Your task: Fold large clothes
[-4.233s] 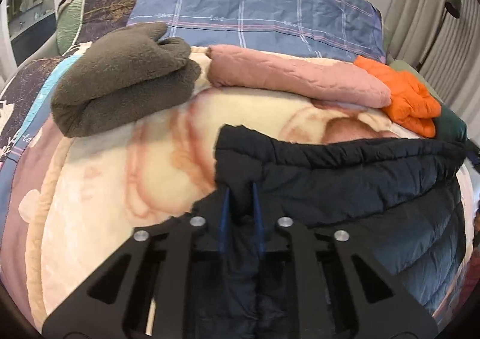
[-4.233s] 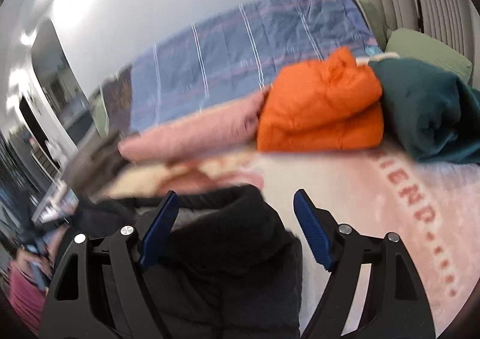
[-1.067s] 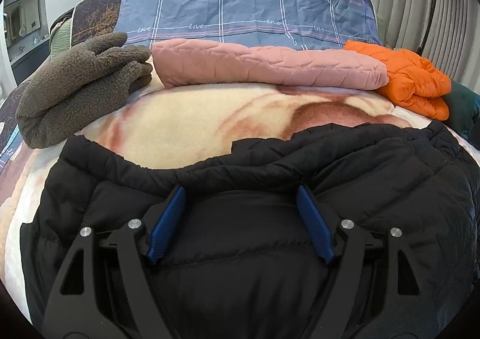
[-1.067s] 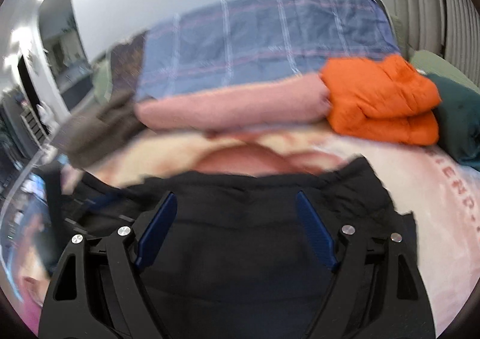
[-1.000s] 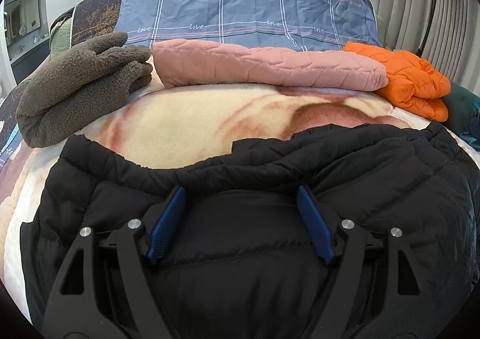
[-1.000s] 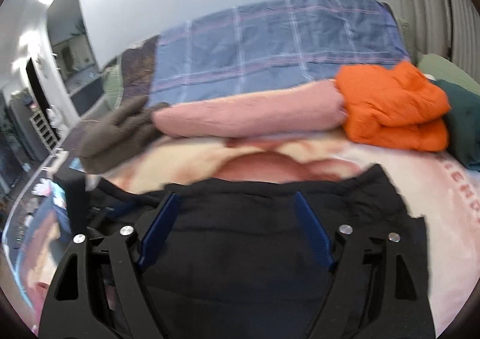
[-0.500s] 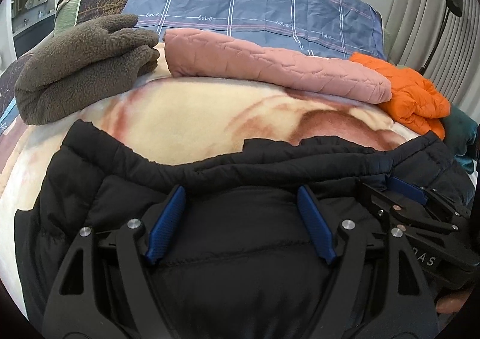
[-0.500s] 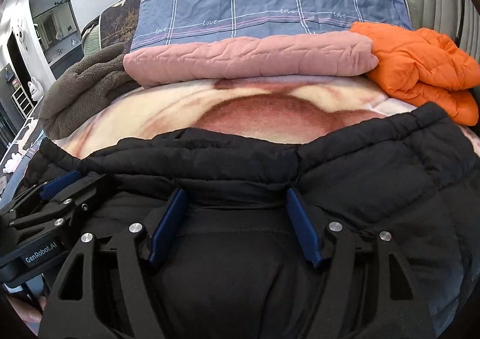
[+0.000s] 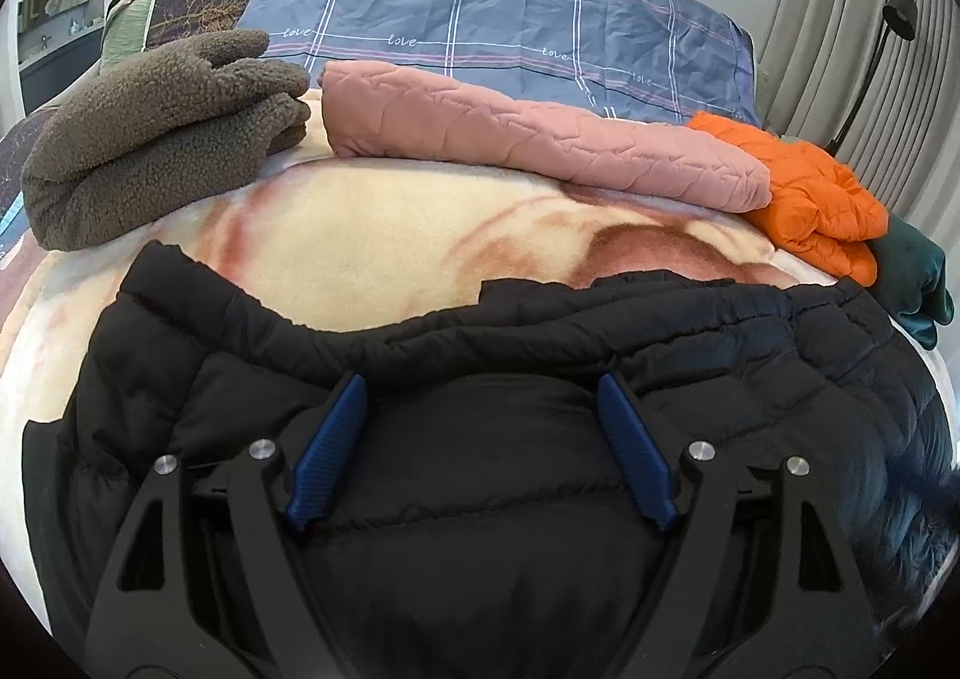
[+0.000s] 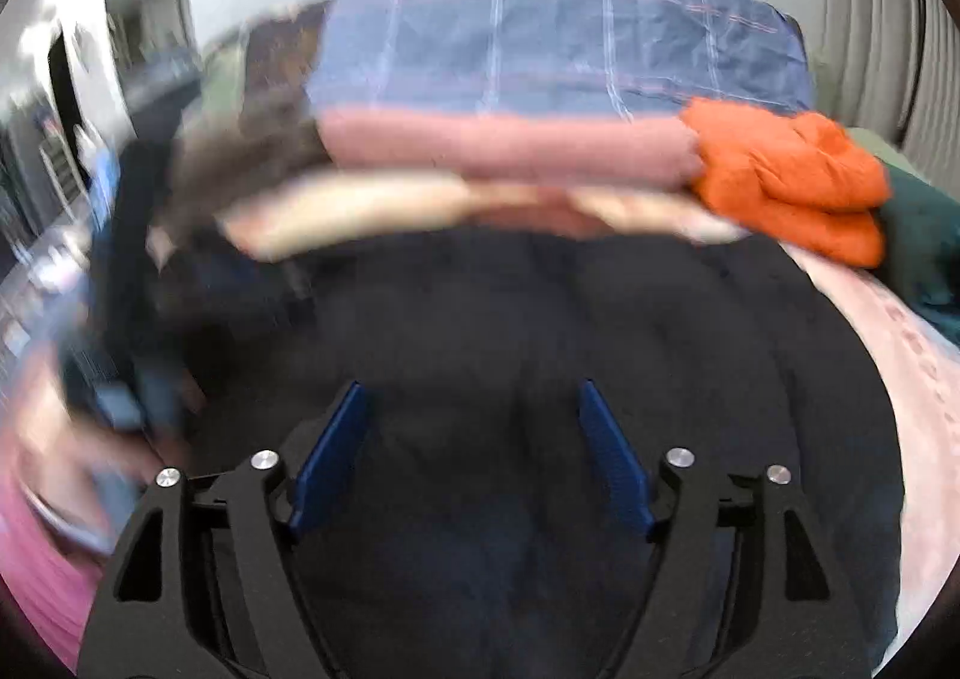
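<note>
- Over the bed, between both of my tools, lay the black puffer jacket [image 9: 492,505], spread across the cream and pink blanket [image 9: 384,247] with its puffy near half filling the lower part of both views.
- About four seconds earlier my left gripper [image 9: 480,439] had been pinched shut on a bunched fold of that jacket; by this moment it had let go, and the jacket lay flat and doubled over where it had been carried.
- Left jaws stood wide and were opening a little further, with quilted fabric under and between the blue pads [image 9: 327,451] but nothing gripped.
- My right gripper [image 10: 471,457] had been beside the left half a second before; its view was now smeared with motion blur, its jaws were opening wide, and dark fabric lay beneath them with no hold on it.
- I judged that one fold was down and released, so the next grip would need a fresh edge.
- Along the far side the jacket's folded edge [image 9: 540,313] ran in a wavy, rumpled ridge, not a straight line.
- Beyond it sat finished piles, well apart from the jacket: a brown fleece [image 9: 156,132], a pink quilted garment [image 9: 540,144] and an orange jacket [image 9: 816,199].
</note>
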`<state>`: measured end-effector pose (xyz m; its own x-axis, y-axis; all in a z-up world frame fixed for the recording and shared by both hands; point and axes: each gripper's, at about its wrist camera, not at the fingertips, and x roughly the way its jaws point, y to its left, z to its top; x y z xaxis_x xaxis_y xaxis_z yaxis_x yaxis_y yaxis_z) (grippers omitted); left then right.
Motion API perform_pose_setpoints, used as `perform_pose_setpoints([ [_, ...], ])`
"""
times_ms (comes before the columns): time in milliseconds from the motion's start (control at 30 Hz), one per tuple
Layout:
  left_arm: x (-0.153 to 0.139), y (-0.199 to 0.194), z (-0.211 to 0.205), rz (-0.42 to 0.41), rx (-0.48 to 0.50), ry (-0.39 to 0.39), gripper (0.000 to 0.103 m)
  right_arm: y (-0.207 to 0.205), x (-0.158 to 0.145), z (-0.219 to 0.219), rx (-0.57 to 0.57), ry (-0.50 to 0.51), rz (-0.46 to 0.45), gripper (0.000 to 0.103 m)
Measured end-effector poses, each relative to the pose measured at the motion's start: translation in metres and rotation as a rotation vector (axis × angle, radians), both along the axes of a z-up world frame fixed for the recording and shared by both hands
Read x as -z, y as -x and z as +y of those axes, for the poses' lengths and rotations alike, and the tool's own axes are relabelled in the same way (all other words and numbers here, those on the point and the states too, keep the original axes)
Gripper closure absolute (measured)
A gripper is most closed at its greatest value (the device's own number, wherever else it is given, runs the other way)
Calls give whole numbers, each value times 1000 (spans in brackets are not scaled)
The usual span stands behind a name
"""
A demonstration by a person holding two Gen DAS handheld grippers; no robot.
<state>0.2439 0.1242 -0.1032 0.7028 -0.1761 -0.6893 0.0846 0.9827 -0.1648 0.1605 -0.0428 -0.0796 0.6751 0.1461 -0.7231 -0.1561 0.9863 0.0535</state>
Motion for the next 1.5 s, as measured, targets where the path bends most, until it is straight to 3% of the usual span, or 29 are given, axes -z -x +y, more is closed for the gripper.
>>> perform_pose_setpoints([
  [67, -1, 0, -2, -2, 11, 1, 21, 1, 14, -2, 3, -9, -21, 23],
  [200, 0, 0, -1, 0, 10, 2, 21, -3, 6, -2, 16, -16, -1, 23],
  [267, 0, 1, -1, -4, 11, 2, 21, 12, -7, -3, 47, -15, 12, 23],
  [333, 0, 1, 0, -4, 10, 5, 21, 36, -24, -3, 27, -79, -9, 23],
  [400, 0, 1, -1, -4, 11, 3, 21, 58, -31, 3, -5, -73, -51, 23],
  [467, 0, 1, -1, -4, 10, 2, 21, 68, -12, 14, 8, 13, -20, 23],
  [500, 0, 1, -1, -4, 12, 4, 21, 67, 5, 16, 2, 18, 25, 21],
  [533, 0, 1, -1, -5, 15, 6, 20, 65, 18, 15, 8, 15, 11, 20],
  [733, -2, 3, 0, -15, 15, 15, 20, 63, 2, 4, 35, -63, 64, 20],
  [900, -43, 33, 25, -107, 7, 113, 20, 101, -14, -3, 27, -86, -1, 20],
  [1000, -72, 57, 60, -186, -64, 127, 16, 116, -18, -3, 11, -54, -31, 19],
  [1167, -63, 83, 125, -204, -155, 141, 15, 129, -26, 14, -100, -8, -93, 19],
  [1400, -5, 61, 168, 9, -79, 289, 15, 153, -32, 94, -416, 168, -212, 19],
  [1500, 12, 51, 167, 68, -56, 257, 14, 160, -32, 128, -523, 215, -257, 19],
])
